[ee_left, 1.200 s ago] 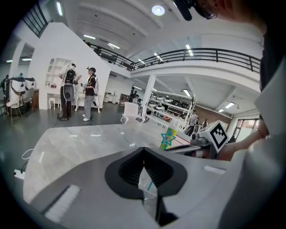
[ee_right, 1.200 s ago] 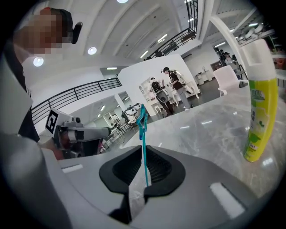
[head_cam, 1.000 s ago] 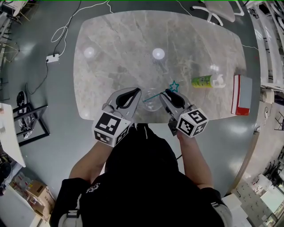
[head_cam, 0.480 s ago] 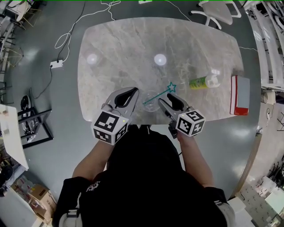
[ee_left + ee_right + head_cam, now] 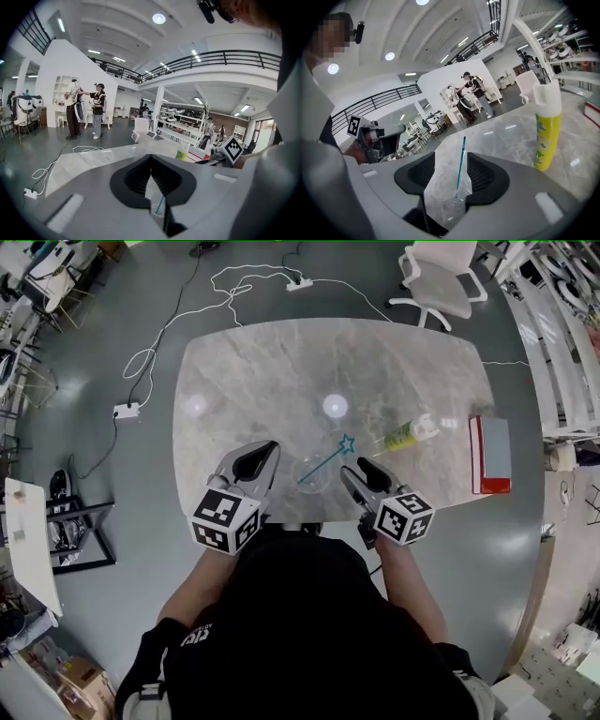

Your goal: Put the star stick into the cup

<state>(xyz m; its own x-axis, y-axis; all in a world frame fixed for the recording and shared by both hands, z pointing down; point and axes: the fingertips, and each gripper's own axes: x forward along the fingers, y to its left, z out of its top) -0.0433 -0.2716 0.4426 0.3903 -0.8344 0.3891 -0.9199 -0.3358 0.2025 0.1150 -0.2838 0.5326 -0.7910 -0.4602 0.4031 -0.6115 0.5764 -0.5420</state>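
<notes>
One star stick point(image 5: 323, 463) leans in the cup point(image 5: 309, 469); right gripper point(image 5: 354, 470) jaws closing, cup between them ungripped; left gripper point(image 5: 271, 447) seemingly shut, empty

The right gripper point(image 5: 451, 176) is seen at the bottom centre, its dark jaws apart and closing. Between them a clear cup point(image 5: 440, 190) is framed, not pressed by either pad, and a teal stick point(image 5: 461, 161) is stood nearly upright in it. A yellow-green bottle point(image 5: 547, 136) is stood on the marble table point(image 5: 506, 136) at the right. The left gripper point(image 5: 396, 132) is seen at mid-left.
</notes>
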